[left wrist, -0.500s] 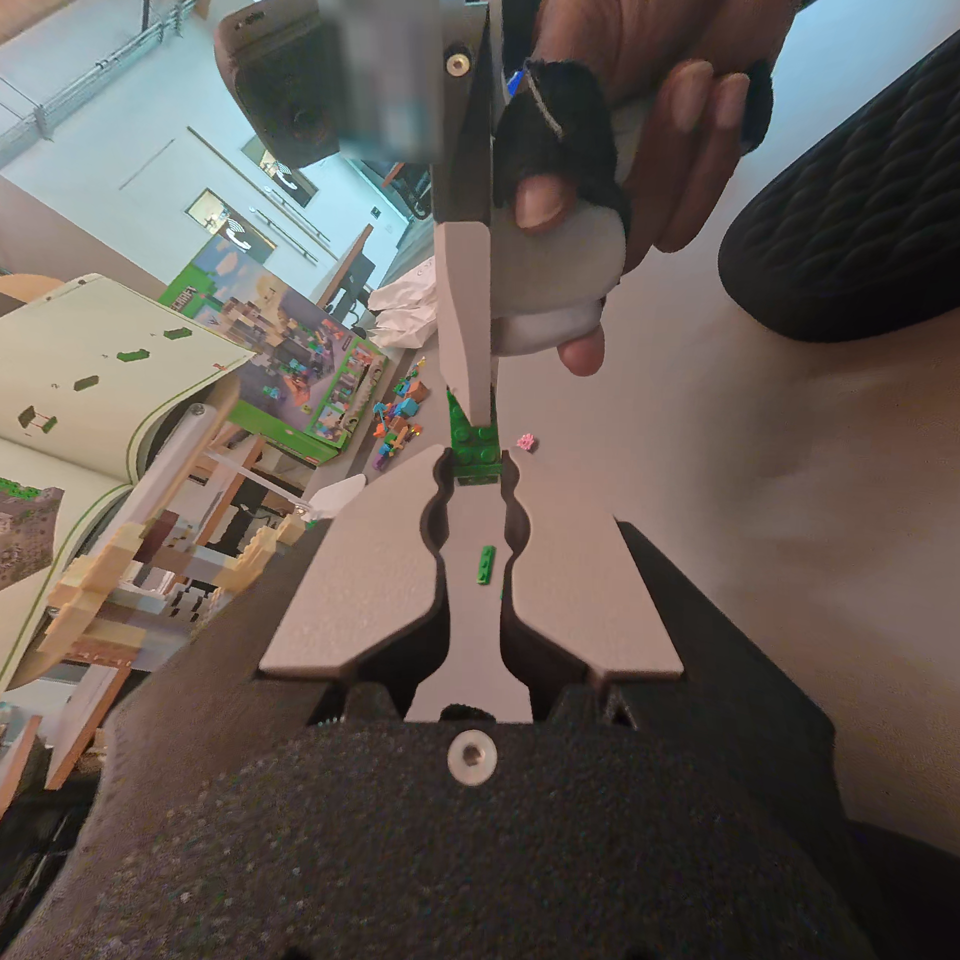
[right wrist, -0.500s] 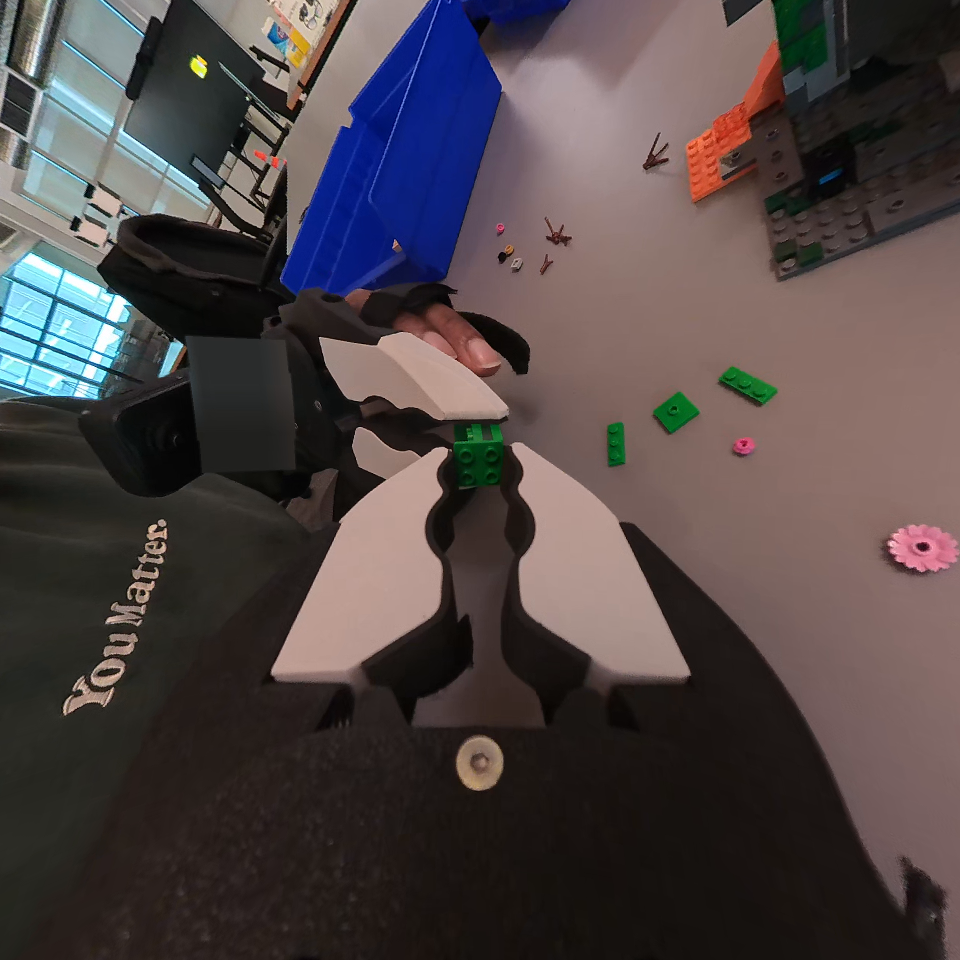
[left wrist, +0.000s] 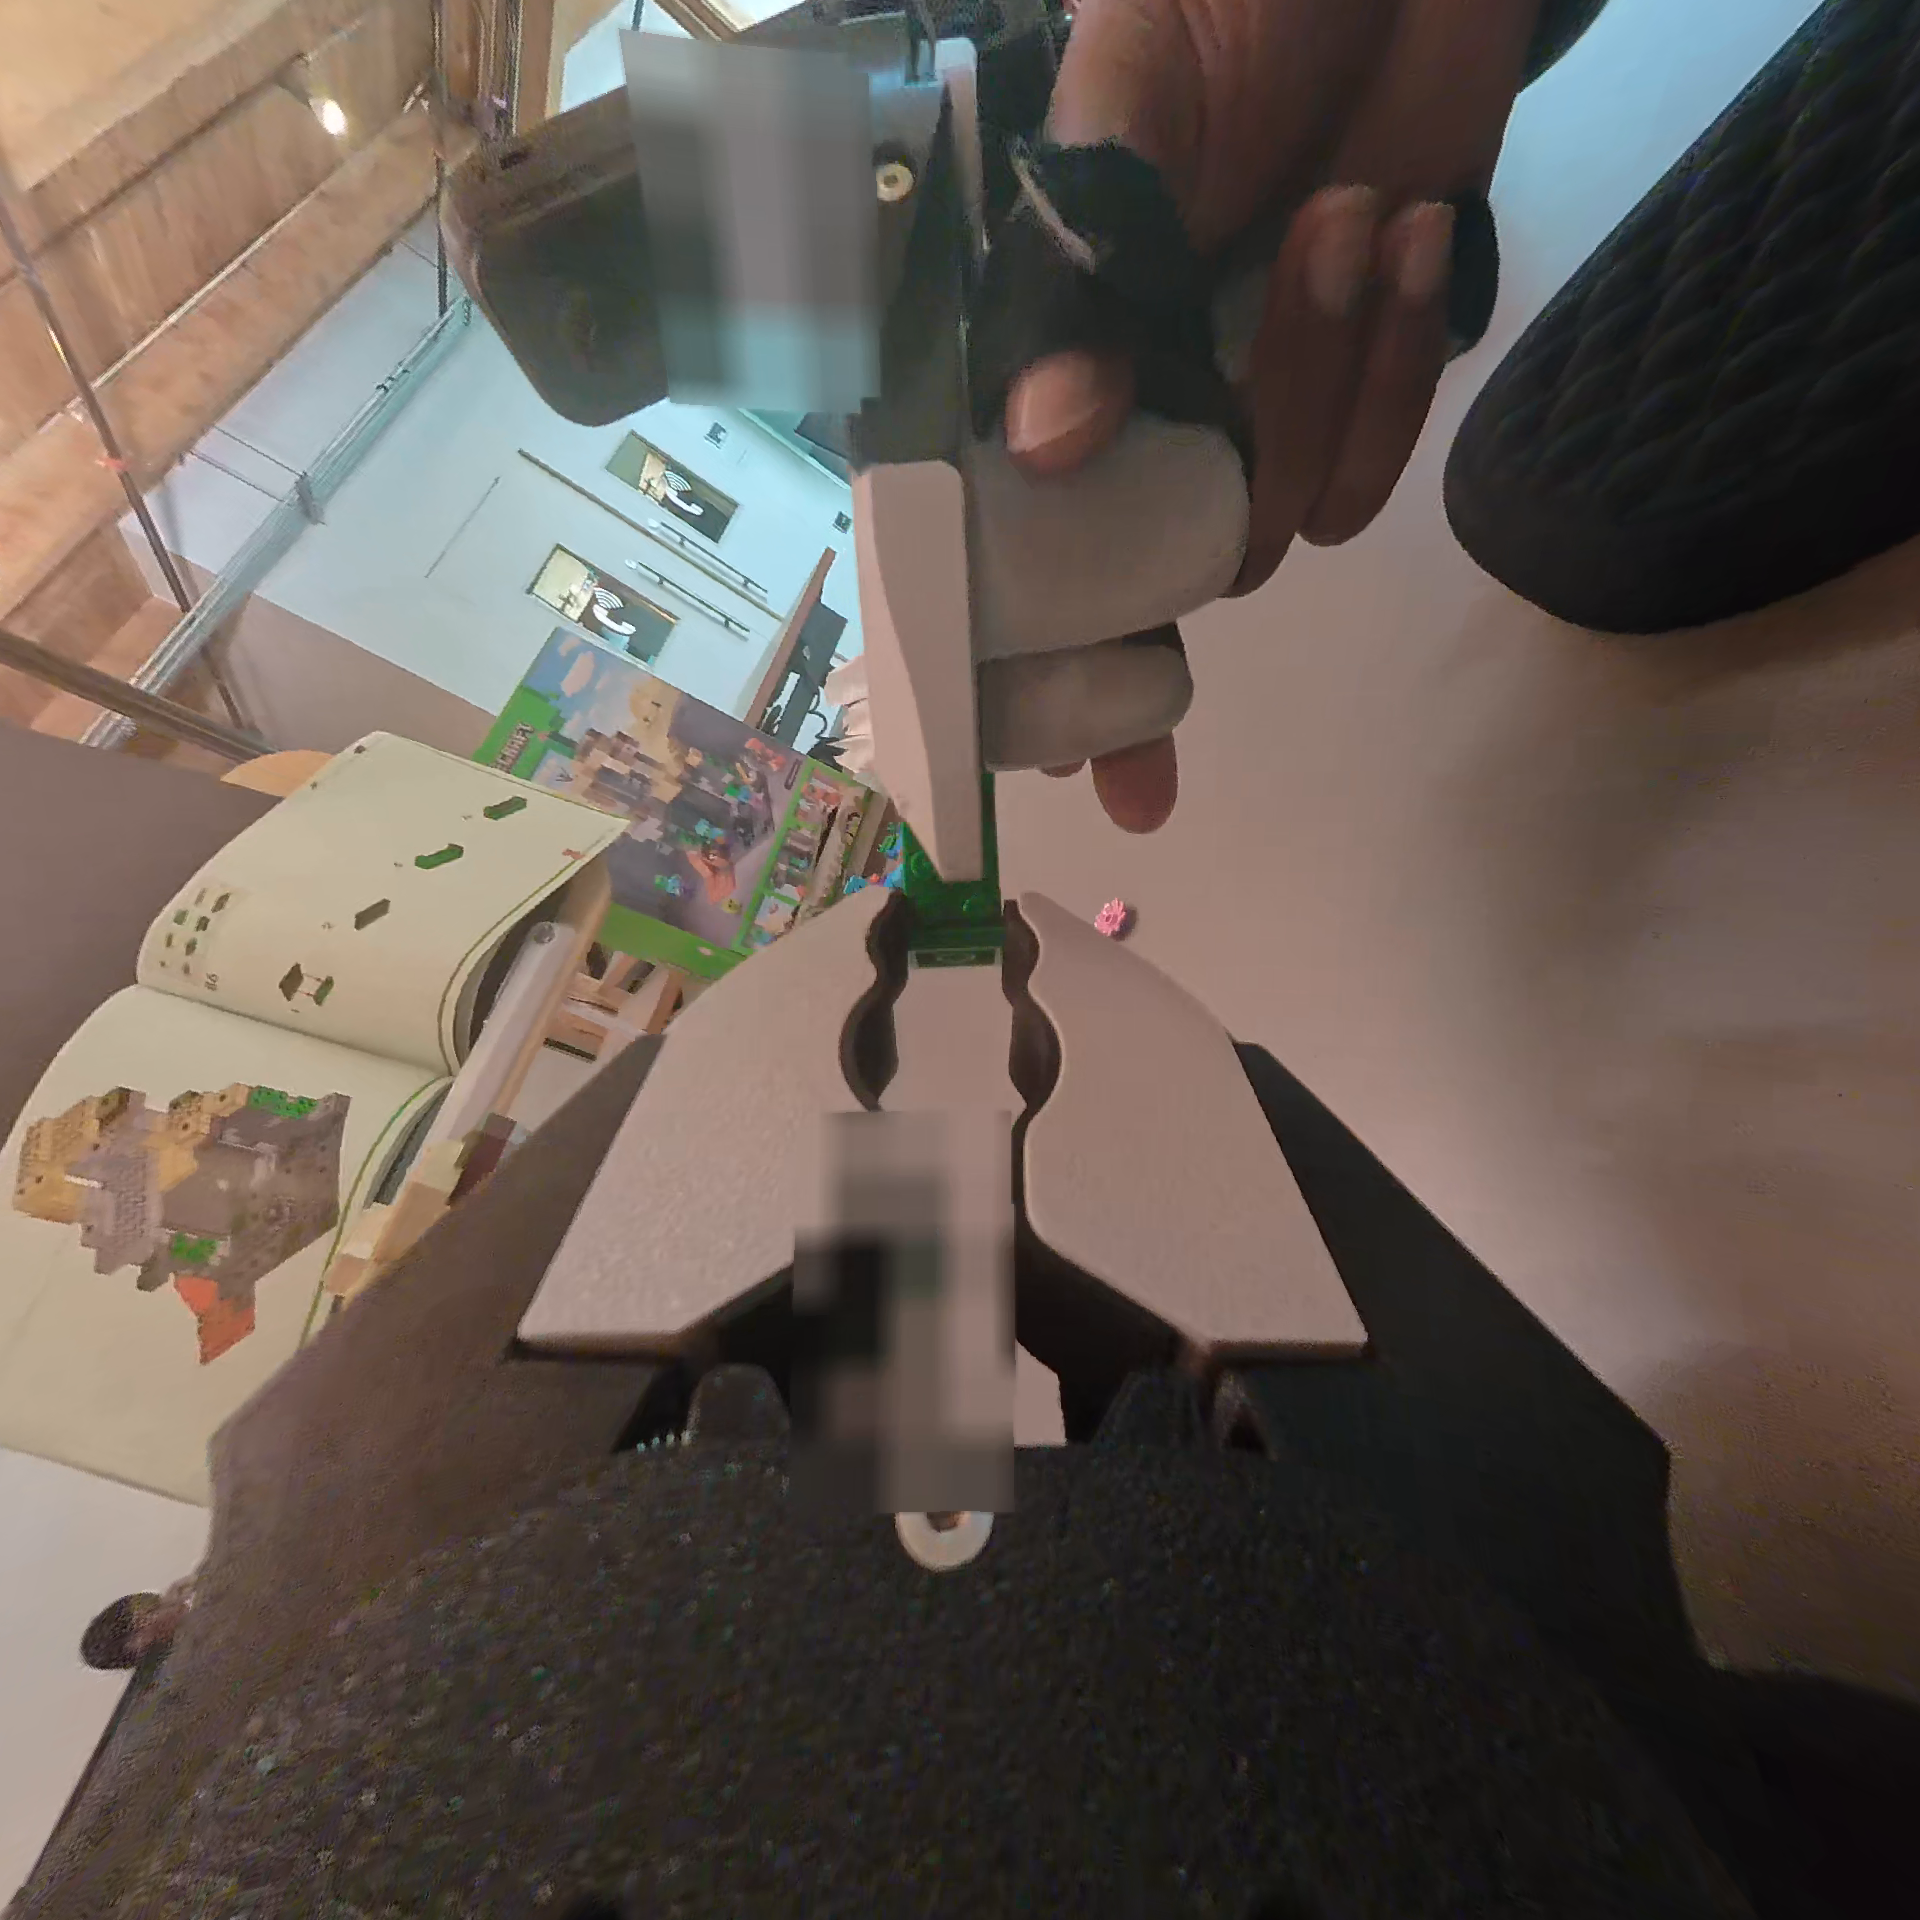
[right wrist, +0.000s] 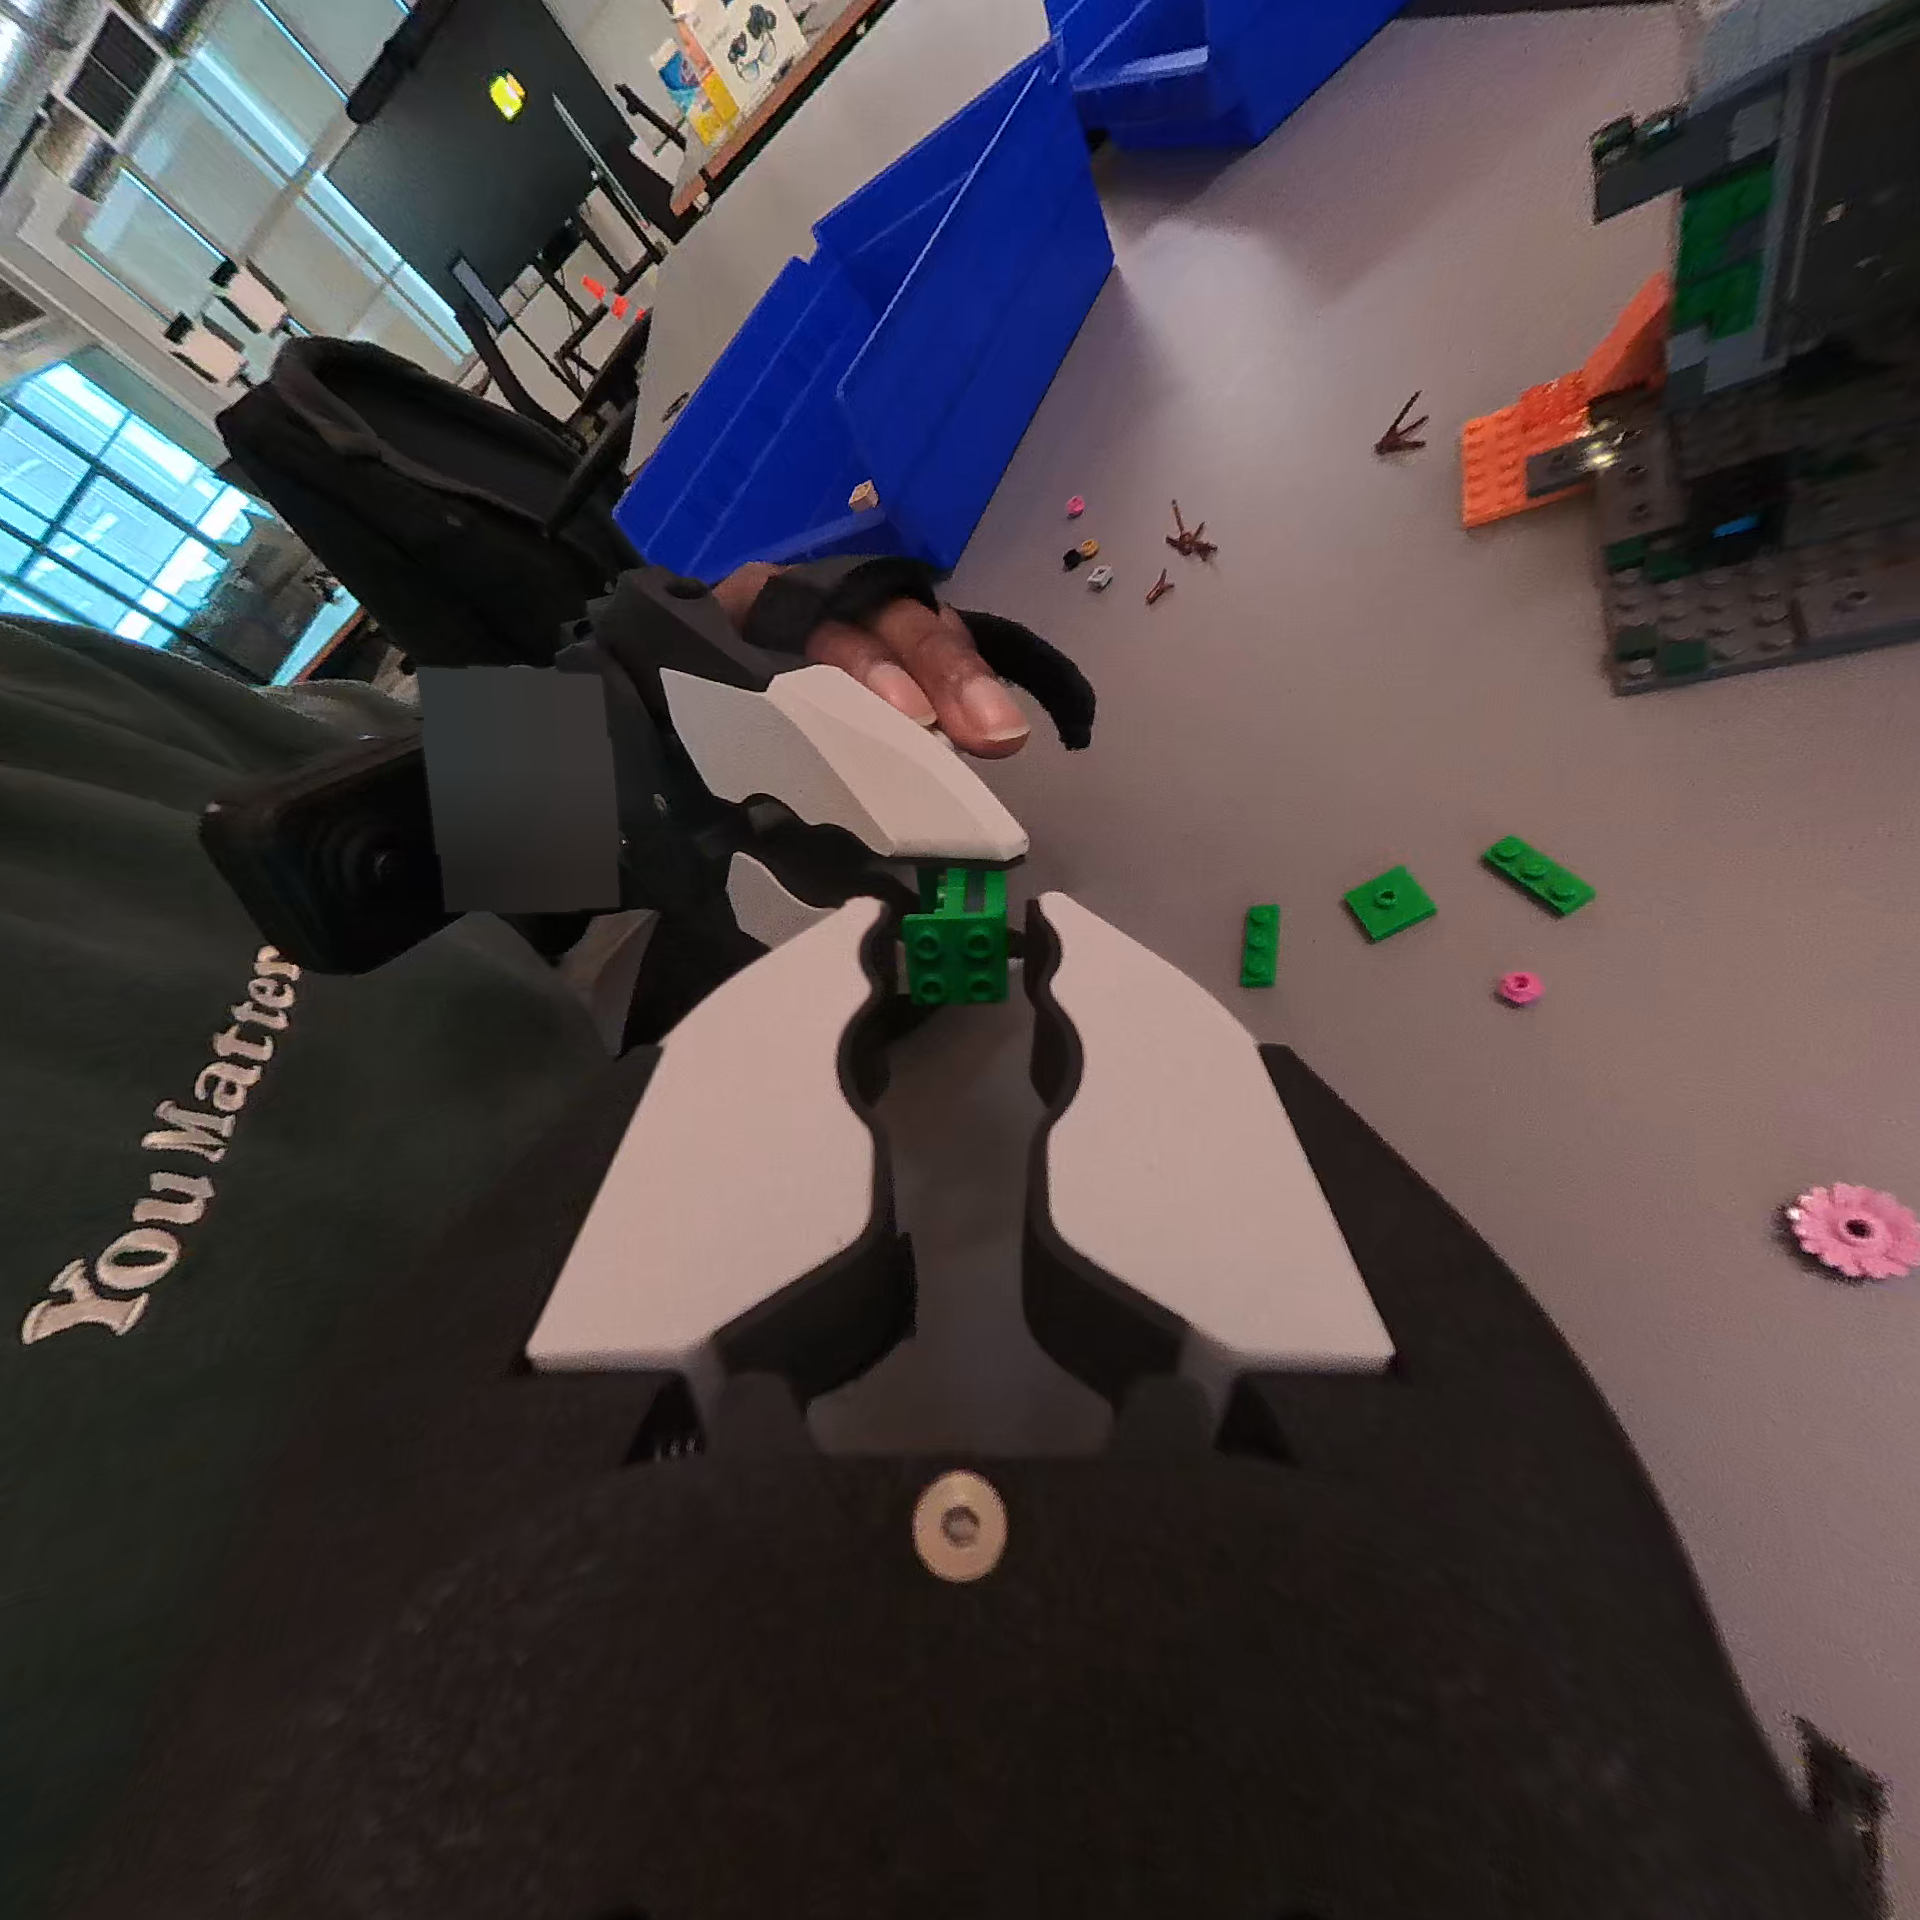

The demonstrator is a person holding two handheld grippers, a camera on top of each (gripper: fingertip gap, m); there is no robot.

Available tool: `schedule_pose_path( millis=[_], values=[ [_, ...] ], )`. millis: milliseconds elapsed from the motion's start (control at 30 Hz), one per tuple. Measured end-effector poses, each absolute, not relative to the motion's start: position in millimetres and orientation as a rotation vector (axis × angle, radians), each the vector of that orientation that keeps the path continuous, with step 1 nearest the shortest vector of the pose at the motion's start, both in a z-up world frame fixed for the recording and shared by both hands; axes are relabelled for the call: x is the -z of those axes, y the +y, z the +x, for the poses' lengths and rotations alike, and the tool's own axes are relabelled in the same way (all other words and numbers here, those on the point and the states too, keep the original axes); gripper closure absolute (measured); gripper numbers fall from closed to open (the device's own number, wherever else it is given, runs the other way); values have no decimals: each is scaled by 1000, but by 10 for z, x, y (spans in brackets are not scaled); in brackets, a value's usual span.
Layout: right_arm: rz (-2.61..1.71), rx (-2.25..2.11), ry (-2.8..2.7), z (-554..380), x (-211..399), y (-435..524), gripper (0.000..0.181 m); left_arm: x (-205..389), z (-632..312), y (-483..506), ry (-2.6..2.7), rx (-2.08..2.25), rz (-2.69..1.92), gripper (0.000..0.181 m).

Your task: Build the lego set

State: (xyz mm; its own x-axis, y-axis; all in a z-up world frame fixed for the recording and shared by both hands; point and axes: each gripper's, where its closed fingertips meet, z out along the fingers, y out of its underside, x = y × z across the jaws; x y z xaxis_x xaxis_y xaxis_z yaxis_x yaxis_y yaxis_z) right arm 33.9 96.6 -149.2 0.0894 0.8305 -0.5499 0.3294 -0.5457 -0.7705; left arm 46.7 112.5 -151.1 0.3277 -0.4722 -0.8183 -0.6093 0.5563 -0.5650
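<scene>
Both the right gripper (right wrist: 954, 940) and the left gripper (left wrist: 954, 928) pinched one small green brick assembly (right wrist: 956, 951), held above the table (right wrist: 1558, 1143). Uneven squeezing could pop its pieces apart, I judged.

Grey table (right wrist: 1351, 1195) (green plates (right wrist: 1389, 902); pink flower (right wrist: 1857, 1230))

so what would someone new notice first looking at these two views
Dead centre, both grippers meet on a small green lego assembly, the right gripper pinching it and the left gripper gripping it too. Behind lie blue bins at the top, a half-built grey and orange model at upper right, and a pink flower piece at the right edge.
</scene>
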Motion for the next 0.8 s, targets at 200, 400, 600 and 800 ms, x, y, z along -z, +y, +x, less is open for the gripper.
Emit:
schedule_pose_path(
  millis=[200,400,600,800],
  values=[
    [-1810,-1363,-1216,344,1491,951,164,1504,472,1117,1318,-189,-998,164],
    [-1734,-1357,-1263,353,1474,907,164,1473,484,1080,1322,-236,-937,164],
    [-1705,-1369,-1308,358,1463,858,163,1457,495,1038,1326,-228,-901,164],
    [-1668,-1418,-1322,370,1430,798,163,1421,518,976,1327,-208,-860,165]
  ],
)
